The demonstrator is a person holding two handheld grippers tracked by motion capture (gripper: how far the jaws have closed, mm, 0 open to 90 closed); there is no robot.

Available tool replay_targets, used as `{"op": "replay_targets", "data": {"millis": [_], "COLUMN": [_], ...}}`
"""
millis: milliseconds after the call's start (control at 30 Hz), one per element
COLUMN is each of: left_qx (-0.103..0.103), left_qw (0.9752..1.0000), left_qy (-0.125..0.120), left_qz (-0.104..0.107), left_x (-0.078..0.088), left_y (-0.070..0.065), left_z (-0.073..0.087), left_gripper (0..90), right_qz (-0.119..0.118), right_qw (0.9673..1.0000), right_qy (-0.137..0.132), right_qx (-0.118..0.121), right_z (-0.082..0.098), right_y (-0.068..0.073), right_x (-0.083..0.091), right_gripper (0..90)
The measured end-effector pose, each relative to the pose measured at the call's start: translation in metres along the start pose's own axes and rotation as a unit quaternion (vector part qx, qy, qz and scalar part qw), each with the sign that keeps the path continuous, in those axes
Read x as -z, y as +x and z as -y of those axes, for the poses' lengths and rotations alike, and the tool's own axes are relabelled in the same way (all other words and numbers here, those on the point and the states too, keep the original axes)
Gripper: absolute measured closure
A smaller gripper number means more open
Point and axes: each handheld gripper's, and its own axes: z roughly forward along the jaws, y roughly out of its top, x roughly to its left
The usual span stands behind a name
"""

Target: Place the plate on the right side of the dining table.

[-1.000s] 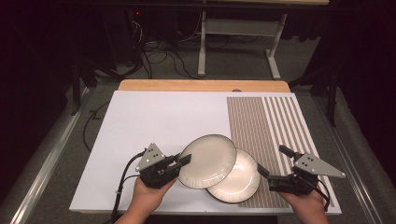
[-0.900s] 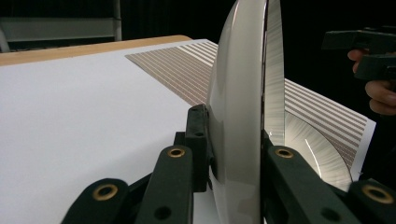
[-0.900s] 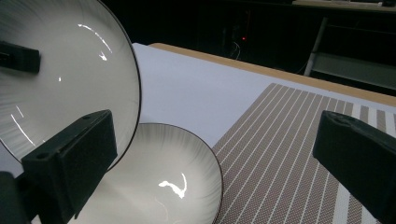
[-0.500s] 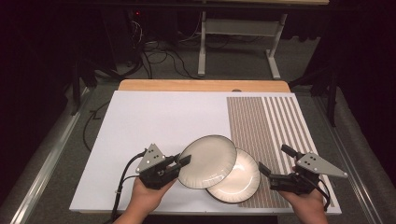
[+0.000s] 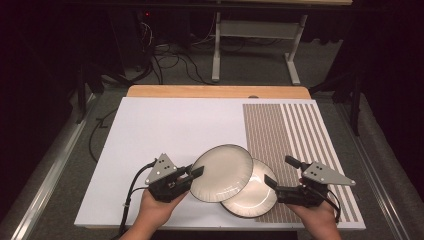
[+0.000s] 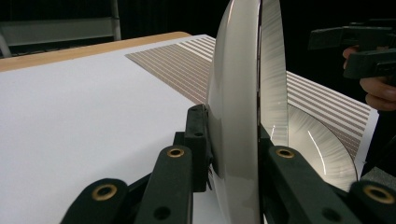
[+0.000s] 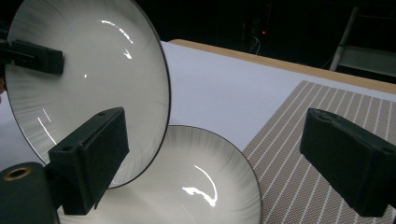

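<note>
Just left of the striped mat (image 5: 300, 145), at the near edge of the table (image 5: 165, 125), the upper plate (image 5: 222, 172) is already lifted off the lower plate (image 5: 252, 192), which lies partly on that mat; setting the raised one down elsewhere is, I judge, what remains. The left gripper (image 5: 192, 174) is clamped on the upper plate's rim; the right gripper (image 5: 277, 172), beside the lower plate toward the mat, has just been closing a little, its jaws wide and gripping nothing.
</note>
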Motion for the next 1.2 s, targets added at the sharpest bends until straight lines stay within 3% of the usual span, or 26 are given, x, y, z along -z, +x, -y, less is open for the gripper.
{"op": "replay_targets", "data": {"millis": [533, 633, 800, 1200], "left_qx": [-0.011, -0.007, -0.010, -0.011], "left_qw": [0.9999, 0.9999, 0.9999, 0.9999], "left_qy": [0.005, 0.007, 0.004, 0.003], "left_qz": [-0.011, -0.005, -0.008, -0.007], "left_x": [0.000, -0.001, -0.001, -0.001], "left_y": [0.001, 0.002, 0.000, 0.001], "left_z": [0.001, 0.001, 0.001, 0.002], "left_gripper": [78.1, 78.1, 78.2, 78.2], "right_qz": [-0.031, -0.035, -0.049, -0.081], "right_qw": [0.9984, 0.9978, 0.9953, 0.9911], "right_qy": [0.047, 0.055, 0.080, 0.093], "right_qx": [-0.003, -0.010, -0.025, -0.049], "right_z": [-0.001, -0.001, 0.003, 0.007], "right_y": [0.023, 0.025, 0.022, 0.018], "right_x": [-0.035, -0.041, -0.051, -0.062], "right_gripper": [21.5, 25.8, 37.6, 65.3]}}
